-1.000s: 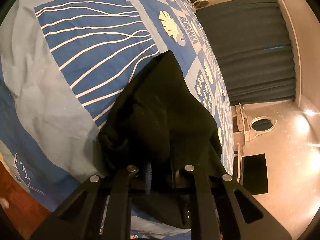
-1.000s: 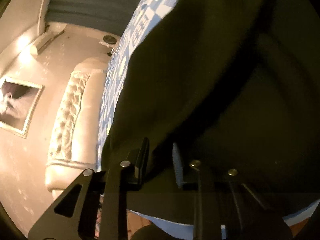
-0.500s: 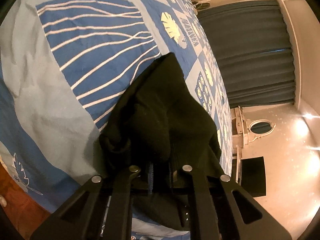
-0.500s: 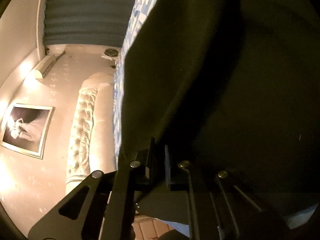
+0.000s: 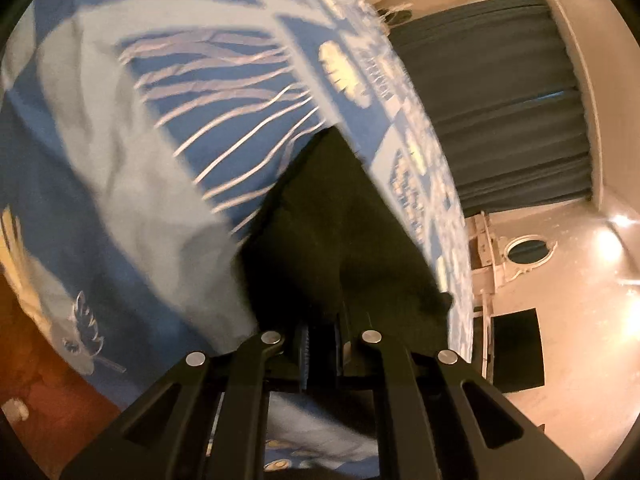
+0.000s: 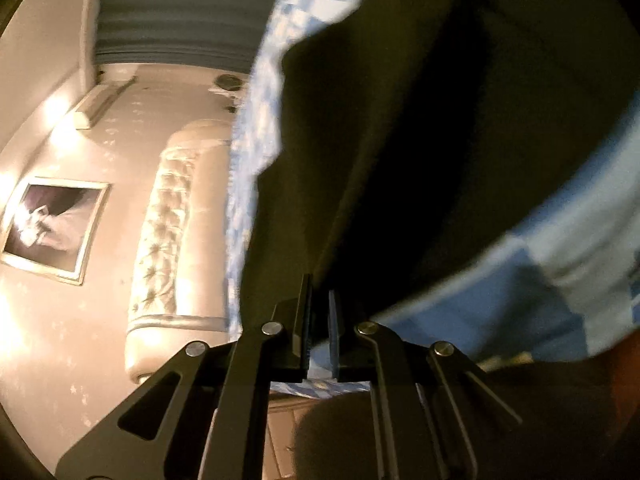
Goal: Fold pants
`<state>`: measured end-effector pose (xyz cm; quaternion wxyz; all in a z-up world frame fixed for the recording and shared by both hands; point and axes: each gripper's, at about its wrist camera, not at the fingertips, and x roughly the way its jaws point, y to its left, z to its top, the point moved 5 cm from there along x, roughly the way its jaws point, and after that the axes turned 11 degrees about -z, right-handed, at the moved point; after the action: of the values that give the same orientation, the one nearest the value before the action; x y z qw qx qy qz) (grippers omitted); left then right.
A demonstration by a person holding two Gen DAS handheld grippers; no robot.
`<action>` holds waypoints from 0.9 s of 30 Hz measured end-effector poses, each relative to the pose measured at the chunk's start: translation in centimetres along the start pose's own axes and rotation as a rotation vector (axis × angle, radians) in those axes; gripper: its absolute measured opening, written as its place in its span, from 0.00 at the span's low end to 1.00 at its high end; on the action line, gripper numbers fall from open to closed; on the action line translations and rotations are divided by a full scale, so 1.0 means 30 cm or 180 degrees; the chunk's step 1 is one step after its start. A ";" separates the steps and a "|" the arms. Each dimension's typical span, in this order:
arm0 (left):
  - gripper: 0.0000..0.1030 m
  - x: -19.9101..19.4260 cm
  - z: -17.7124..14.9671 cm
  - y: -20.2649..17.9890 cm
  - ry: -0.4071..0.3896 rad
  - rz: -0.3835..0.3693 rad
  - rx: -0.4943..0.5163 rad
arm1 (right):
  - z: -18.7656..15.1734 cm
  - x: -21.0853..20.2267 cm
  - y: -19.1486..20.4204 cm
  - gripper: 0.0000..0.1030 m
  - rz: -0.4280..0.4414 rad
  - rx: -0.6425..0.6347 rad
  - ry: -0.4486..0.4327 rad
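The black pants [image 5: 332, 232] lie on the blue patterned bedspread [image 5: 120, 184] and stretch away from my left gripper [image 5: 322, 332], which is shut on their near edge. In the right wrist view the same pants [image 6: 420, 140] fill most of the frame as a dark sheet. My right gripper [image 6: 320, 308] is shut on a thin edge of the cloth, with the fabric rising from between the pads. Both views are blurred by motion.
The bed's edge and a wooden floor [image 5: 36, 392] show at the lower left. Dark blue curtains [image 5: 500, 100] and a white dresser with an oval mirror [image 5: 528, 248] stand beyond the bed. A tufted headboard [image 6: 168, 216] and a framed picture [image 6: 52, 224] show on the right wrist's left.
Both grippers closed fully on the pants' edge and pulled back and up. The cloth has stretched taut, and more bedspread shows under it in the right wrist view.
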<state>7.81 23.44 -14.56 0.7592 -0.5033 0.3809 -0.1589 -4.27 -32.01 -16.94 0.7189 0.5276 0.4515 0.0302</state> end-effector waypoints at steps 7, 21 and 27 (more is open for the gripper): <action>0.21 -0.043 0.007 0.002 -0.0034 -0.0107 0.0132 | 0.084 -0.122 -0.021 0.16 0.0194 0.0185 -0.0143; 0.83 0.056 -0.113 -0.309 0.0120 0.0091 0.0591 | 0.971 -0.701 -0.449 0.41 -0.0537 0.1058 -0.1873; 0.83 0.258 -0.268 -0.412 0.0572 0.0132 0.0787 | 1.054 -0.584 -0.489 0.41 -0.0632 0.1102 -0.1712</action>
<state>8.74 7.97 -8.50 0.7813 -0.3817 0.4351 -0.2333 0.56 -70.73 -16.54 0.7114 0.5844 0.2932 -0.2576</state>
